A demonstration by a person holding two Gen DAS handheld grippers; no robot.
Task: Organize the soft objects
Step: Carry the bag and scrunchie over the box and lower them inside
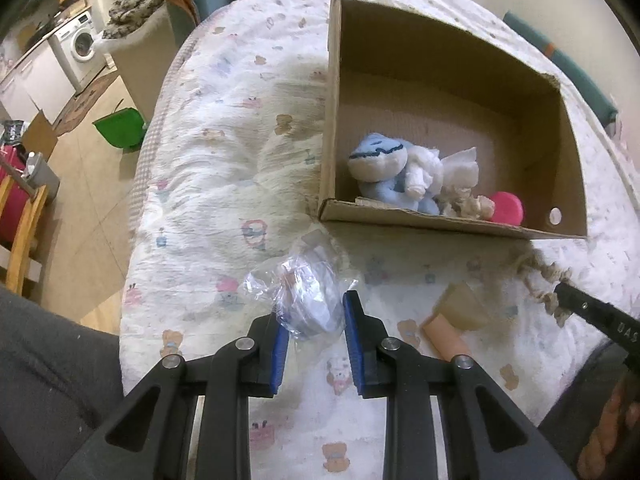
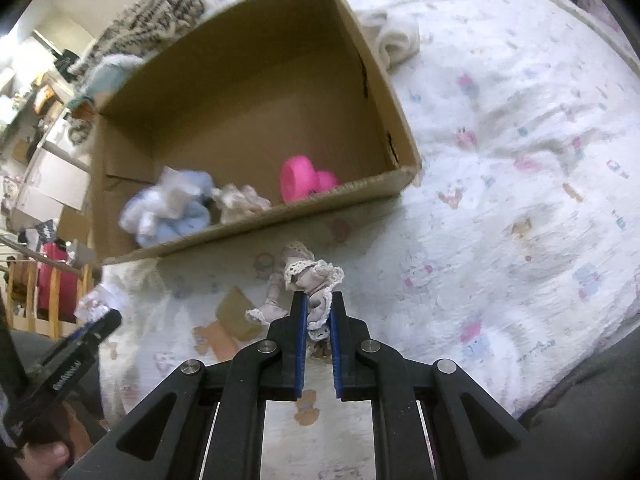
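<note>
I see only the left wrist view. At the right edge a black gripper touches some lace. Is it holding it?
Observer: Yes. The right gripper is shut on a small lace-trimmed cloth doll, pinched between its fingers.
Operator: Is the doll over the box already?
Observer: No, it hangs above the blanket, in front of the cardboard box.
Operator: What is the pink thing inside?
Observer: A bright pink toy, near the box's front wall.
</note>
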